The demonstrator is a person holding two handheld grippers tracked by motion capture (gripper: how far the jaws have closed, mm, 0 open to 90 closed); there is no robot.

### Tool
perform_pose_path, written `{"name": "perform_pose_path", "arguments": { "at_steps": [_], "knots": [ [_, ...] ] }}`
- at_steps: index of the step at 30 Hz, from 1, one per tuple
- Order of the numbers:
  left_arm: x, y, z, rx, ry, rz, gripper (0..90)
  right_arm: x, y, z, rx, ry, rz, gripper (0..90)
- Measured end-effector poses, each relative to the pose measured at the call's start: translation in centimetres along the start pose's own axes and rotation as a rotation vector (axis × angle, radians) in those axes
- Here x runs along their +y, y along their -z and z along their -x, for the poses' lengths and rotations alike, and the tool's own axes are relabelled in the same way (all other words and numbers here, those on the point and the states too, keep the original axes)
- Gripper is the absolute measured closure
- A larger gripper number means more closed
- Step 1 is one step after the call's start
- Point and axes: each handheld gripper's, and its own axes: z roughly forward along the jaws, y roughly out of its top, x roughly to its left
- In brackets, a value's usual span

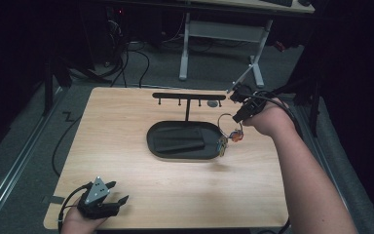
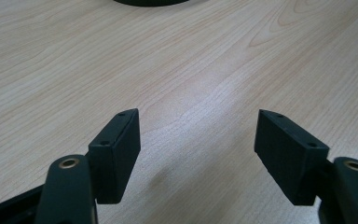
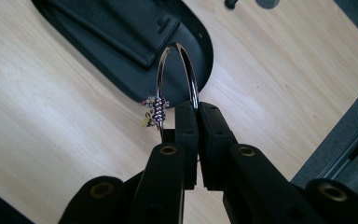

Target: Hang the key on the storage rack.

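Observation:
My right gripper [image 1: 237, 116] is shut on a large metal key ring [image 3: 177, 70], pinching its wire between the pads [image 3: 186, 122]. Keys and small coloured charms [image 1: 230, 138] hang from the ring above the right end of the black oval tray [image 1: 158, 146]. A black wallet [image 1: 179, 139] lies in the tray. Behind the tray stands a black T-shaped hook rack [image 1: 188, 96]. My left gripper [image 1: 119, 195] rests open near the front left corner of the table, with bare wood between its pads [image 2: 116, 154].
The wooden table [image 1: 126, 117] ends close to my right hand at the right edge. A small grey disc [image 1: 213, 103] lies under the rack's right end. Beyond the table stand a white desk frame [image 1: 219, 34] and floor cables [image 1: 136, 58].

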Motion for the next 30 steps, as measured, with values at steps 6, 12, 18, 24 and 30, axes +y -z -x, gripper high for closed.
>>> {"name": "perform_pose_path", "arguments": {
  "at_steps": [6,12,18,24,30],
  "knots": [
    [0.0,0.1,-0.1,0.008,0.002,0.006,30.8,1.1,-0.3,0.5,-0.003,-0.012,0.016,87.6],
    [-0.1,0.1,-0.2,0.005,0.000,0.002,30.7,2.5,-1.5,1.0,0.007,-0.009,0.022,87.7],
    [0.0,0.3,0.0,0.008,0.000,0.008,30.8,3.6,-2.0,1.2,0.003,-0.020,0.026,87.6],
    [0.0,0.2,0.0,-0.001,-0.004,0.006,30.8,4.9,-2.3,1.5,-0.009,-0.023,0.025,87.6],
    [0.1,0.1,0.0,-0.011,-0.013,0.003,30.9,5.2,-2.4,2.3,-0.013,-0.040,0.034,87.7]
  ]
}}
